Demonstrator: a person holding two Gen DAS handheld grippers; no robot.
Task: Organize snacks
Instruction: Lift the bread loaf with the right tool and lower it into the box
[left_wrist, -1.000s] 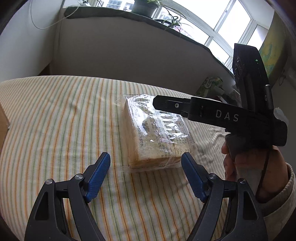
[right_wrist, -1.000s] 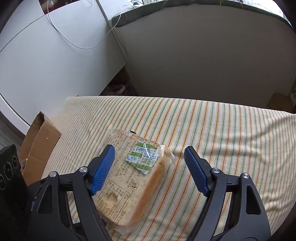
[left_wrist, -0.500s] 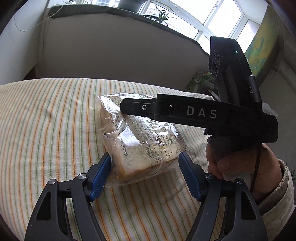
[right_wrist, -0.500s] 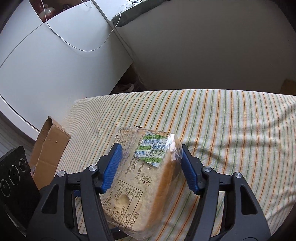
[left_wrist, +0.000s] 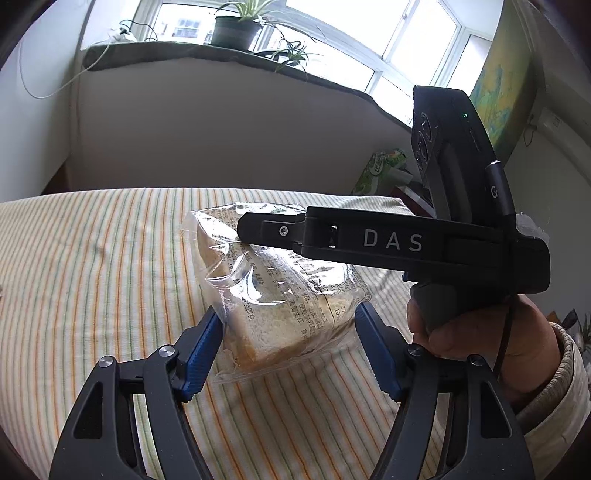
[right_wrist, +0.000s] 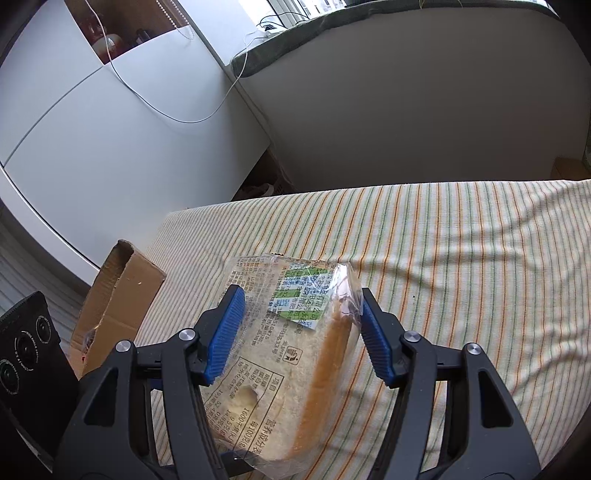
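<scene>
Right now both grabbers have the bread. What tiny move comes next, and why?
Probably carry the bread toward the box. Both the left gripper and the right gripper clamp the bag from opposite ends, it looks lifted off the cloth, and the open box sits just beside the bed.

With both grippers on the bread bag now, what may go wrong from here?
Three risks seem likely:
1. The left gripper and right gripper squeeze the bread bag from opposite ends; soft slices may get crushed.
2. The thin wrapper may tear if they pull apart.
3. The bag may slip onto the striped cloth.
</scene>
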